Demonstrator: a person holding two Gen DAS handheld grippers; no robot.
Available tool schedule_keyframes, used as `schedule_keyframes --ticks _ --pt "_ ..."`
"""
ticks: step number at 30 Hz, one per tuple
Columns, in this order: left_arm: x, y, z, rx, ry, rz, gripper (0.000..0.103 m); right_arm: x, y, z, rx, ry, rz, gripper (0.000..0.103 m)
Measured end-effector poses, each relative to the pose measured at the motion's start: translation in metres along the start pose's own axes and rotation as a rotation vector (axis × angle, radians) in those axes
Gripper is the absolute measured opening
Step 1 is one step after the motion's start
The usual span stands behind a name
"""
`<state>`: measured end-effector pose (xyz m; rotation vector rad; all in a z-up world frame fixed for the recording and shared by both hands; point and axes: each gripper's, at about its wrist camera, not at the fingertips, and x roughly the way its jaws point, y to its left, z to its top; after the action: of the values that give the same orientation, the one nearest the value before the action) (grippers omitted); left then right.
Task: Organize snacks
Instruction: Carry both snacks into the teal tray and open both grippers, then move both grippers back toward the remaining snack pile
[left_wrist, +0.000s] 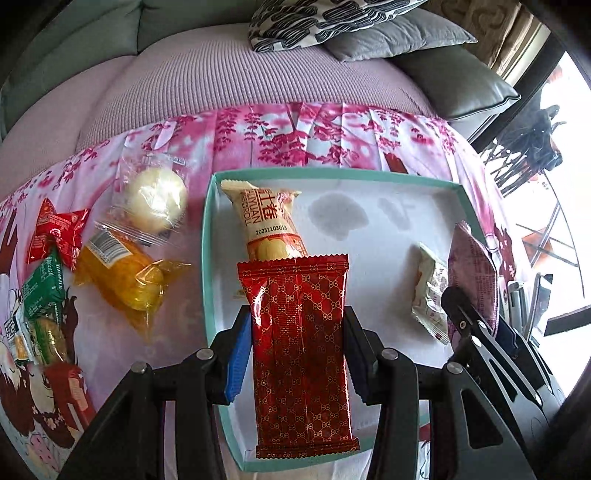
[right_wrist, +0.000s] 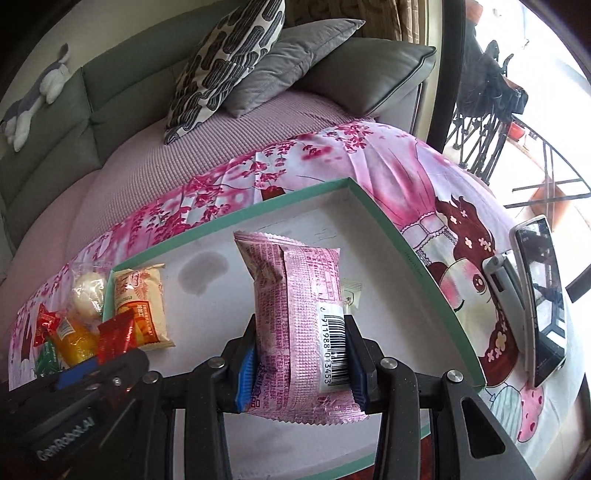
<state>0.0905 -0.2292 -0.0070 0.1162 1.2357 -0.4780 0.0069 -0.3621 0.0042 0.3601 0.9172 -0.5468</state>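
Note:
My left gripper (left_wrist: 297, 325) is shut on a red patterned snack packet (left_wrist: 301, 354), held over the near left part of a white tray with a teal rim (left_wrist: 208, 236). A cream egg-roll packet (left_wrist: 266, 221) lies in the tray beyond it. My right gripper (right_wrist: 299, 354) is shut on a pink snack packet (right_wrist: 295, 310), held over the tray (right_wrist: 436, 288); this packet also shows in the left wrist view (left_wrist: 472, 273). A small white packet (left_wrist: 430, 291) lies in the tray's right part.
Left of the tray lie loose snacks on the pink floral cloth: a round white bun (left_wrist: 155, 199), a yellow packet (left_wrist: 122, 280), a red packet (left_wrist: 59, 232), green packets (left_wrist: 42, 288). A phone on a stand (right_wrist: 539, 291) stands right of the tray. A sofa with cushions (right_wrist: 229, 62) lies behind.

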Motion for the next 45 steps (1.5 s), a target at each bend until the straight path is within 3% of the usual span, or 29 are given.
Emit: schedule_keyframes --ticks 10,12,19,21,23,27,35,37,39,45 --pt "0.011 0.004 0.003 -0.019 0.021 0.021 0.048 0.003 0.008 -0.003 -0.022 0.022 0.014 0.044" --pt "0.01 0.006 0.003 -0.03 0.022 0.013 0.054 0.004 0.01 -0.003 -0.029 0.025 0.018 0.044" --pt "-0.002 0.01 0.003 -0.038 -0.001 0.022 0.057 0.006 0.015 -0.004 -0.046 0.036 0.022 0.044" --pt "-0.007 0.013 0.002 -0.042 -0.016 0.027 0.066 0.006 0.015 -0.004 -0.05 0.036 0.019 0.044" --pt "-0.012 0.017 0.002 -0.05 -0.027 0.035 0.068 0.007 0.016 -0.004 -0.059 0.04 0.013 0.046" --pt "-0.019 0.028 0.001 -0.075 -0.049 0.07 0.074 0.007 0.019 -0.004 -0.066 0.042 0.015 0.066" --pt "-0.02 0.058 -0.002 -0.149 -0.058 0.142 0.082 0.009 0.029 -0.007 -0.109 0.047 0.006 0.085" --pt "-0.02 0.064 -0.004 -0.164 -0.061 0.166 0.083 0.009 0.029 -0.007 -0.106 0.044 0.008 0.094" --pt "-0.019 0.071 -0.007 -0.177 -0.068 0.191 0.09 0.009 0.029 -0.007 -0.1 0.04 0.014 0.103" --pt "-0.022 0.091 -0.016 -0.2 -0.101 0.266 0.093 0.008 0.03 -0.006 -0.089 0.03 0.021 0.103"
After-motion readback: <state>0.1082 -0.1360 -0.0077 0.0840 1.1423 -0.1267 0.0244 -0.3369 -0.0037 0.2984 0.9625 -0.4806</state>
